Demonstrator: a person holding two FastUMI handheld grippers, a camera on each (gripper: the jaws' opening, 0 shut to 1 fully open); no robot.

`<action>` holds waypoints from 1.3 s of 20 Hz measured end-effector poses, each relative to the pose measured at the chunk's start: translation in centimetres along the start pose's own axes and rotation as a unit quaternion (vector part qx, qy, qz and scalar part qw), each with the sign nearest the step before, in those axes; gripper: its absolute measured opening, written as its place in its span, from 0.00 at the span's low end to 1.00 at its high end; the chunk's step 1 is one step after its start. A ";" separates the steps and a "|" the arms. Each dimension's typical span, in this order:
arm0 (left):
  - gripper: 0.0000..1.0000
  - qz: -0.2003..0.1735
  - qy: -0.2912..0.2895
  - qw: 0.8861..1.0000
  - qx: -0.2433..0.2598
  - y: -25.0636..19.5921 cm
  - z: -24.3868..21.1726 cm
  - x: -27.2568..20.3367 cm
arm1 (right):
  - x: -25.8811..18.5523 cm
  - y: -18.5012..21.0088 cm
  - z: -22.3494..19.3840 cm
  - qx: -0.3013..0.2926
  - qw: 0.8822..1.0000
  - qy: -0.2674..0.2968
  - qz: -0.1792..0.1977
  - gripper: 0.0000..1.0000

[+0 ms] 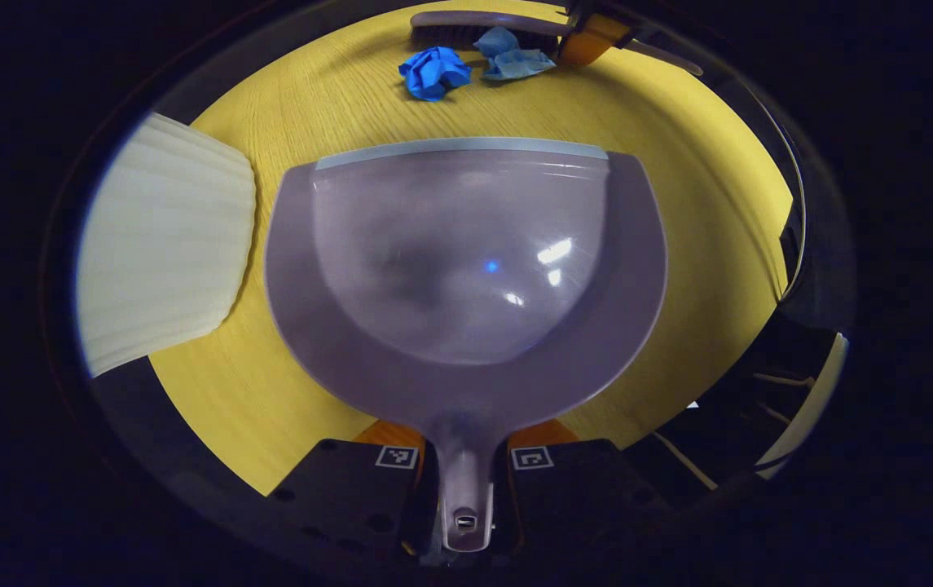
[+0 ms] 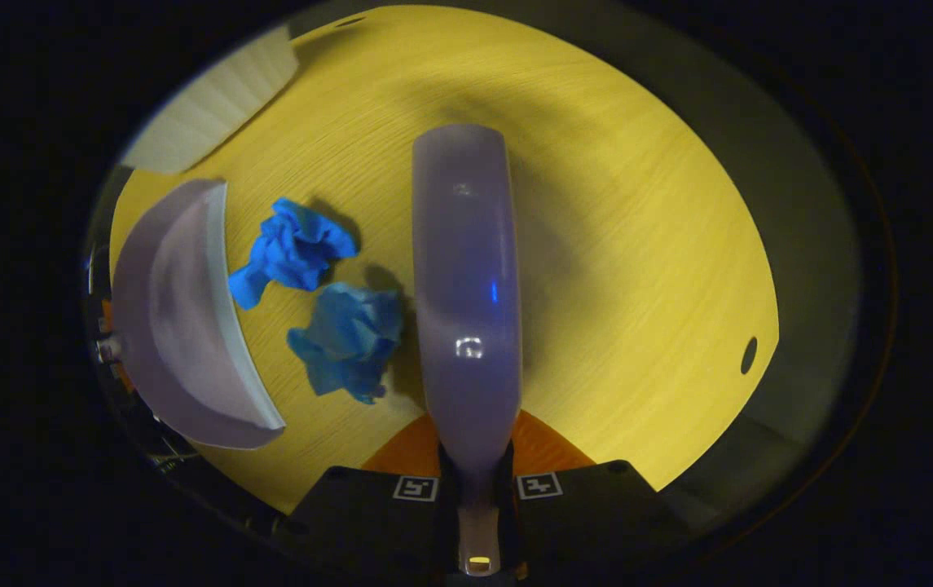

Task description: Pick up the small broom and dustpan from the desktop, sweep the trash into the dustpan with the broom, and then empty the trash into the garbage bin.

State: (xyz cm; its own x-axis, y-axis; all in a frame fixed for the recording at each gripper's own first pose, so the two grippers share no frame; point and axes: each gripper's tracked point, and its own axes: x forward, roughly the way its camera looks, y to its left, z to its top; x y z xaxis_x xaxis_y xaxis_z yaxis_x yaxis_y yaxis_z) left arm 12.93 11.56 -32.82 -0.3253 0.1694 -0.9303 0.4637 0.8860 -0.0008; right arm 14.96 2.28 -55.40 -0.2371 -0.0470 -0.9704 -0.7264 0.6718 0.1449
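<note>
My left gripper [image 1: 466,440] is shut on the handle of a lilac dustpan [image 1: 466,261], which lies flat on the yellow tabletop with its grey lip facing two crumpled blue paper wads [image 1: 433,72] [image 1: 515,55]. Beyond them lies the broom [image 1: 466,28], held by the other gripper [image 1: 588,37]. My right gripper [image 2: 474,456] is shut on the handle of the lilac broom [image 2: 466,269], which points away from me. The blue wads [image 2: 295,249] [image 2: 348,338] sit just left of its head, the nearer one touching it. The dustpan [image 2: 173,326] lies further left, its mouth toward them.
A white ribbed object [image 1: 165,244] [image 2: 213,102] sits at the table's edge beside the dustpan. The yellow wooden table [image 2: 637,244] stretches bare to the right of the broom, with a small dark hole [image 2: 749,355] near its rim. The table drops off into darkness at the right [image 1: 767,326].
</note>
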 end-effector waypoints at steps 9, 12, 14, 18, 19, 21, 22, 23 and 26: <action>0.27 0.016 -0.046 0.997 0.052 0.9 0.3 -0.1 | -4.4 13.4 -2.5 -0.073 0.951 0.052 0.297 0.20; 0.25 0.029 -0.093 0.994 0.049 0.7 1.1 -0.9 | -6.7 12.6 0.5 0.010 0.940 -0.036 0.339 0.20; 0.27 0.036 -0.124 0.991 0.045 0.9 1.6 -1.9 | -8.7 10.0 0.9 0.081 0.925 -0.110 0.355 0.20; 0.25 0.095 -0.274 0.956 0.033 0.6 2.3 -10.3 | -14.3 1.9 -0.5 0.303 0.804 -0.367 0.355 0.19; 0.25 0.102 -0.295 0.949 0.029 0.3 2.4 -12.0 | -13.0 1.5 -1.6 0.313 0.801 -0.386 0.334 0.19; 0.25 0.110 -0.343 0.933 0.006 0.5 2.4 -14.5 | -11.1 0.3 -4.6 0.335 0.799 -0.409 0.288 0.19; 0.25 0.128 -0.356 0.926 -0.009 1.5 1.6 -15.4 | -11.0 0.8 -5.9 0.345 0.791 -0.421 0.280 0.19; 0.25 0.157 -0.359 0.920 -0.017 2.9 1.0 -15.2 | -10.9 1.5 -6.8 0.348 0.786 -0.429 0.277 0.19; 0.25 0.362 -0.280 0.889 0.000 8.2 -0.7 -15.6 | -10.8 2.0 -9.3 0.369 0.763 -0.453 0.276 0.20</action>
State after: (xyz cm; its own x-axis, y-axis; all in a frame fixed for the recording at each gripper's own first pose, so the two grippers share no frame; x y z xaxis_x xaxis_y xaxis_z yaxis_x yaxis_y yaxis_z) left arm 21.23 16.45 -18.07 0.5194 0.4536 -0.7242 0.3839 0.6333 0.6720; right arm 10.06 -2.77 -42.80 0.4105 0.7000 -0.5844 -0.0368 0.6530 0.7564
